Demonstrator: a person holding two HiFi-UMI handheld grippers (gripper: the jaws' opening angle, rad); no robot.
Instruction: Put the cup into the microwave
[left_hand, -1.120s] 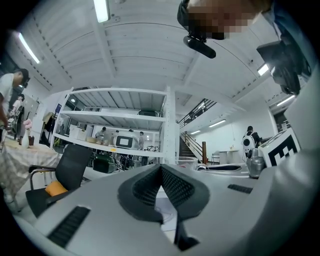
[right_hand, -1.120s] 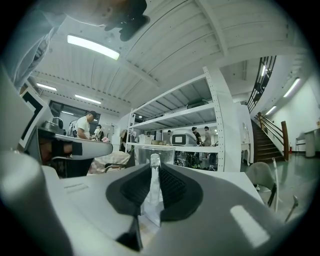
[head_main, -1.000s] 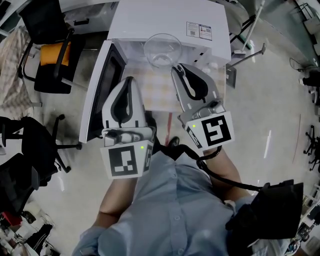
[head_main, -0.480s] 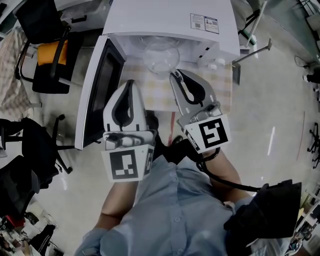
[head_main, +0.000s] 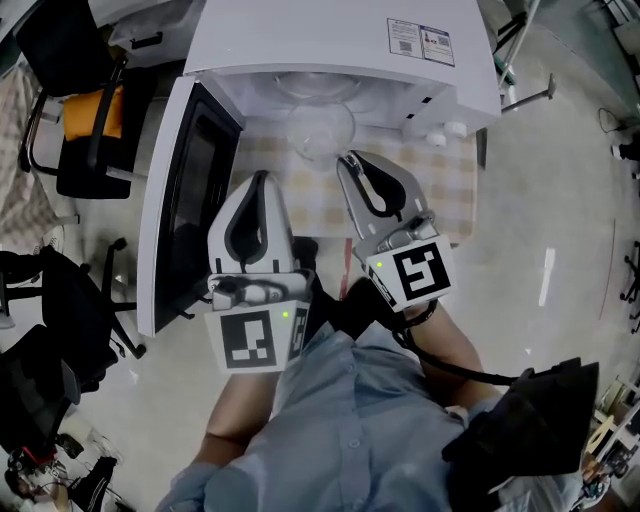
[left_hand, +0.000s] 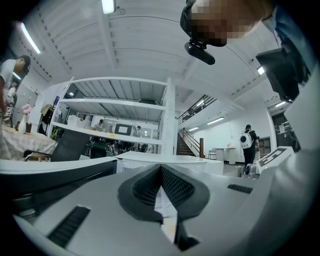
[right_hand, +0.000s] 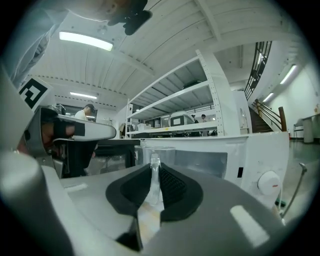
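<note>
Right tongs (head_main: 346, 158) stretched forward about level, clamped on the rim of the clear cup (head_main: 320, 128), cup at the mouth of the open microwave (head_main: 300, 45), left tongs (head_main: 262, 176) alongside, level, jaws together and empty, near the open door (head_main: 190, 200)

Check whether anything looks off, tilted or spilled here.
Nothing stands out. The cup is upright, pinched at its rim by the right gripper, with no spill visible, at the microwave, whose door stands open.

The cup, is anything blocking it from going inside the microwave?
Nothing visible does. The microwave has its door swung open to the left, and the cup, held by its rim in the right tool, faces the open mouth.
</note>
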